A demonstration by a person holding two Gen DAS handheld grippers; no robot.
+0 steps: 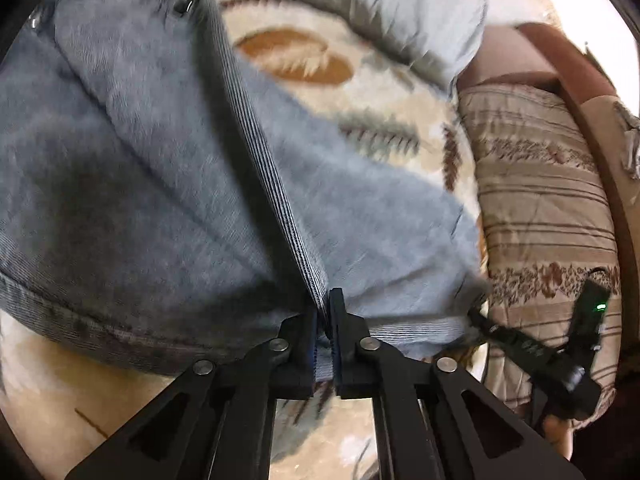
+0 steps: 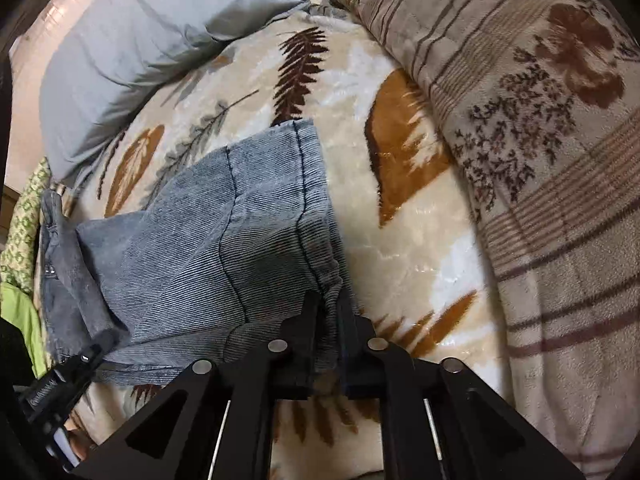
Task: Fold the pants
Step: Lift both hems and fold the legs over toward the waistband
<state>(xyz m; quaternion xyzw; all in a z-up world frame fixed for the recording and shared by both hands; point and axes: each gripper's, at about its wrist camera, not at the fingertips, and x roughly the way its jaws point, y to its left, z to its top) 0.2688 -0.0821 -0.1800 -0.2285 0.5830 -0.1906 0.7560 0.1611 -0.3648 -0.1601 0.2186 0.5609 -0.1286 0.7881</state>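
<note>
Both grippers are clamped on the grey-blue pants (image 2: 224, 240): left gripper (image 1: 323, 320) pinches a ribbed seam edge, right gripper (image 2: 330, 316) pinches the hem corner. Pants lie partly lifted on the leaf-patterned blanket (image 2: 400, 240), below the pale blue pillow (image 2: 140, 40).

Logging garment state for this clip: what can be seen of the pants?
The pants are faded blue-grey ribbed fabric, denim-like, with dark stitched seams. They lie partly folded and bunched on the leaf-patterned blanket. The left gripper is shut on a seam edge, and the right gripper is shut on another gathered edge. The waist end trails toward the left in the right wrist view.
</note>
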